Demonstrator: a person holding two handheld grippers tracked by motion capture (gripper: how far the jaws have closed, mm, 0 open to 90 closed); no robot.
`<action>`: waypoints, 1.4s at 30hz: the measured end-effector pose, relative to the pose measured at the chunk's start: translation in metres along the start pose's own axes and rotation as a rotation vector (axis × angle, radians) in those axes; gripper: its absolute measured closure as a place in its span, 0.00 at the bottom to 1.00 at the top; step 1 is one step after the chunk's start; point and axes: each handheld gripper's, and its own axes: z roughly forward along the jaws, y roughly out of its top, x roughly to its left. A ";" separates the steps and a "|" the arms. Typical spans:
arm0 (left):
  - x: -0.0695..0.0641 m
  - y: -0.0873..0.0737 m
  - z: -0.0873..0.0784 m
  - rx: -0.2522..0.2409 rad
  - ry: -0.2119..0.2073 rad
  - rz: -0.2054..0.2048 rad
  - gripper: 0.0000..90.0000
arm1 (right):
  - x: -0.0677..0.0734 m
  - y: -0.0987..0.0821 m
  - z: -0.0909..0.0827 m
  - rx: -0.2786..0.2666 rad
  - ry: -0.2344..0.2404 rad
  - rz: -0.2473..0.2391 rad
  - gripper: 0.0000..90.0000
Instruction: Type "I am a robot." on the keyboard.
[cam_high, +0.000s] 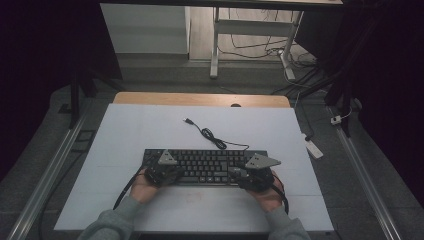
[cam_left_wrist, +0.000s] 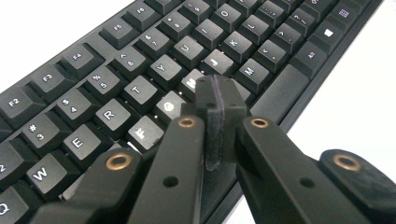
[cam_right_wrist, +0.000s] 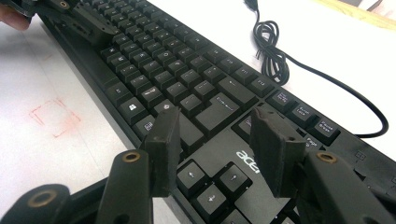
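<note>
While both hover over the matte black keyboard (cam_high: 205, 167), left gripper (cam_left_wrist: 220, 100) fingers clenched empty, blocky pads meeting; right gripper (cam_right_wrist: 219, 140) fingers released, far keys blurred.

Black keyboard (cam_high: 205, 166), white-lettered keys, on white table (cam_high: 125, 135).

Right tongs (cam_right_wrist: 217, 144) agape above keyboard (cam_right_wrist: 187, 84) arrow keys; cable (cam_right_wrist: 275, 56) beyond.

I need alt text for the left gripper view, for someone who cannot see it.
The left gripper, its two black jaws shut together, points its tip down at the letter keys of a black keyboard, around G, H and B. The keyboard lies slantwise on a white table.
</note>
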 end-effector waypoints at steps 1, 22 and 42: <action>0.001 0.000 -0.002 -0.016 -0.003 0.000 0.99 | 0.000 0.000 0.000 -0.001 0.001 0.000 0.59; 0.032 -0.023 -0.061 -0.159 0.024 -0.160 0.47 | 0.001 -0.001 0.002 0.001 0.001 0.000 0.59; 0.032 -0.030 -0.059 -0.124 0.027 -0.159 0.39 | 0.012 0.024 0.032 0.007 0.018 0.012 0.67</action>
